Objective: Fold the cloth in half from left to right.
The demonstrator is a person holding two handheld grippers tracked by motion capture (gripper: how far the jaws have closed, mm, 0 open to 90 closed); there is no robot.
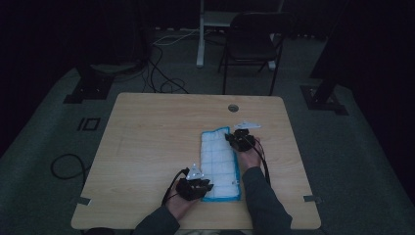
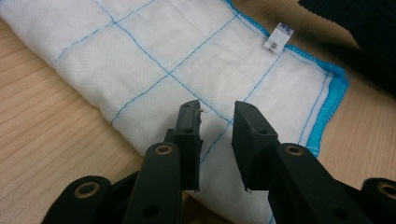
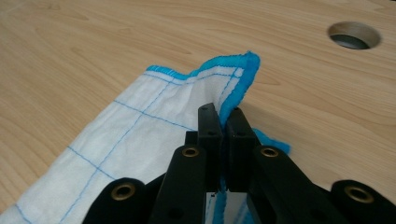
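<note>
High view: folded cloth (image 1: 220, 164) lies on the table (image 1: 147, 142), right of centre, long axis running near-to-far, tilted slightly left at the far end. Near short edge sits close to the table's front edge; far end stops short of the cable hole (image 1: 233, 107). Bare wood to the left & beyond. Left gripper (image 1: 205, 186) at the near left corner, right gripper (image 1: 230, 138) at the far right corner.

Left gripper view: jaws apart, over the cloth's fold edge w/ nothing pinched; can't tell if tips touch the fabric. Cloth (image 2: 187, 60) is white, quilted w/ thin blue grid stitching, bright blue hem, small white tag (image 2: 278, 37) near the hem.

Right gripper view: jaws together, clamped on the blue-hemmed edge just below the corner (image 3: 233, 70), which stands raised off the wood; open table around, hole (image 3: 353, 36) far right.
</note>
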